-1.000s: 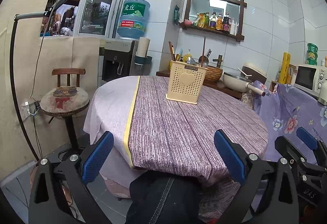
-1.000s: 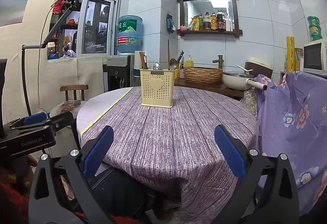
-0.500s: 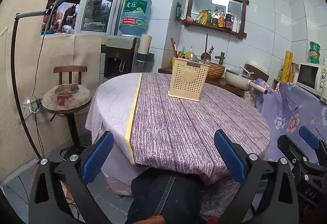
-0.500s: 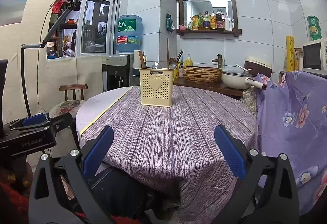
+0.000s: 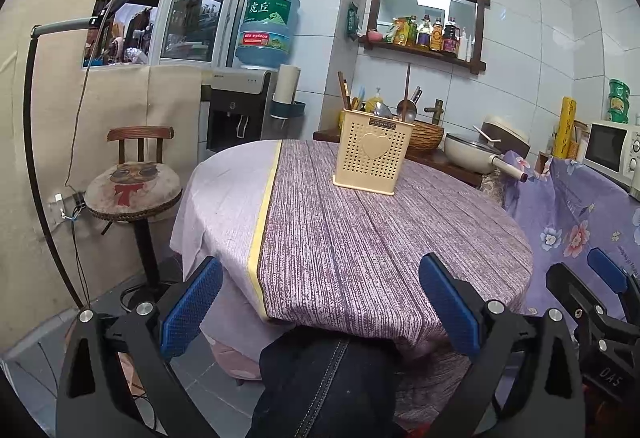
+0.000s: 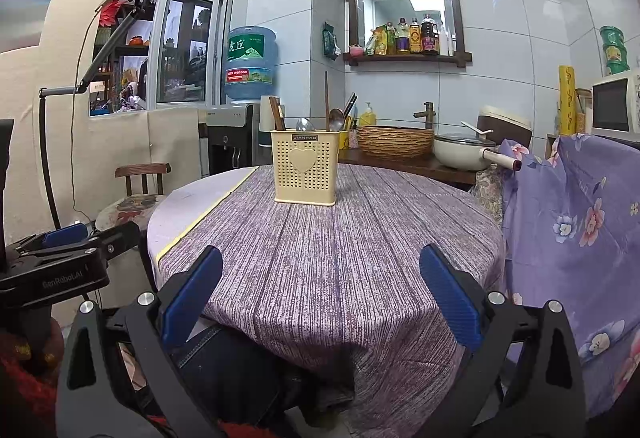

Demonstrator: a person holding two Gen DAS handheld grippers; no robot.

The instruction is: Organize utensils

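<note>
A cream perforated utensil holder (image 5: 373,157) (image 6: 305,167) with a heart on its front stands upright toward the far side of the round table (image 5: 360,238) (image 6: 320,238). Chopsticks (image 6: 277,113), spoons (image 6: 306,124) and a long wooden handle (image 6: 326,100) stick out of its top. My left gripper (image 5: 320,302) is open and holds nothing; it hangs below the table's near edge, over a person's dark trouser leg (image 5: 320,378). My right gripper (image 6: 320,294) is open and empty too, at the near edge. The left gripper (image 6: 60,254) also shows at the left of the right wrist view.
A purple striped cloth covers the table, with a pale cloth (image 5: 228,190) and yellow strip on its left. A round stool (image 5: 134,190) stands left, a floral-draped chair (image 6: 572,214) right. Behind are a water dispenser (image 5: 240,110), woven basket (image 6: 394,140), pan (image 6: 464,152) and microwave (image 5: 612,150).
Both grippers have drawn back and sunk a little, so the table and holder sit slightly higher and farther in both views. Their jaws stayed open.
</note>
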